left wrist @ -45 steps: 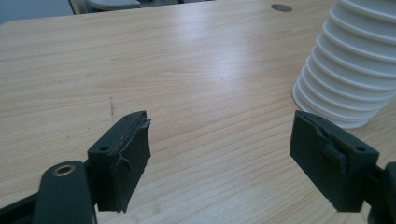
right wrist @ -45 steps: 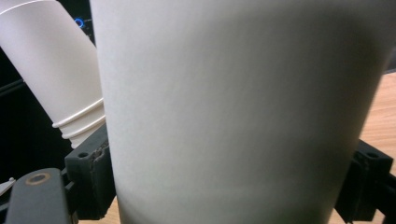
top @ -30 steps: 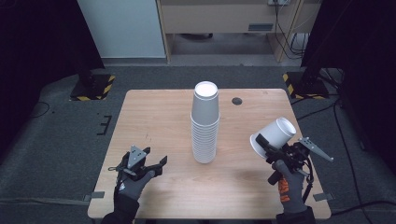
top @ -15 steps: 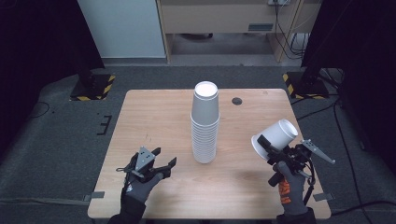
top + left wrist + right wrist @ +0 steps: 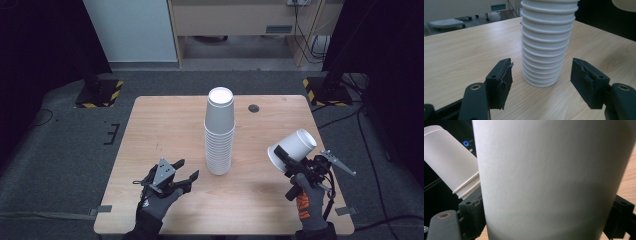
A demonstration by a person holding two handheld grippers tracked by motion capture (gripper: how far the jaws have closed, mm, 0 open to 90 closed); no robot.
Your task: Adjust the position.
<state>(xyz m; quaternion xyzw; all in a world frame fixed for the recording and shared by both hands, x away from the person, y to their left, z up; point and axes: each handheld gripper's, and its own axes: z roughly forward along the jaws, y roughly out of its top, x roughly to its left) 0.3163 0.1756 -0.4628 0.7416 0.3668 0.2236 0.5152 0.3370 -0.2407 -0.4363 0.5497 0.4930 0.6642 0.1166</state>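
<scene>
At about seven o'clock on the wooden table (image 5: pixel 150 125), as seen in the high view, the left gripper (image 5: pixel 186 171) is held low over the surface, its jaws spread wide with nothing between them. It is pointed toward two o'clock, at the foot of the stack of white cups (image 5: pixel 219 132). In the left gripper view the stack (image 5: pixel 547 40) is seen standing upright just beyond the open jaws, apart from both pads, its ribbed rims piled one on another.

The stack is placed at the centre of the table, and a small dark round mark (image 5: pixel 254 108) is seen on the wood at about one o'clock from it.

At about four o'clock from the stack, the right gripper (image 5: pixel 283 159) is raised above the table edge with its jaws closed on a single white cup (image 5: pixel 292 150). This cup is tilted, its open mouth turned toward seven o'clock and its base toward one o'clock. In the right gripper view its wall (image 5: pixel 549 177) is seen clamped between the two black pads, with the stack (image 5: pixel 449 157) visible at ten o'clock behind it.
</scene>
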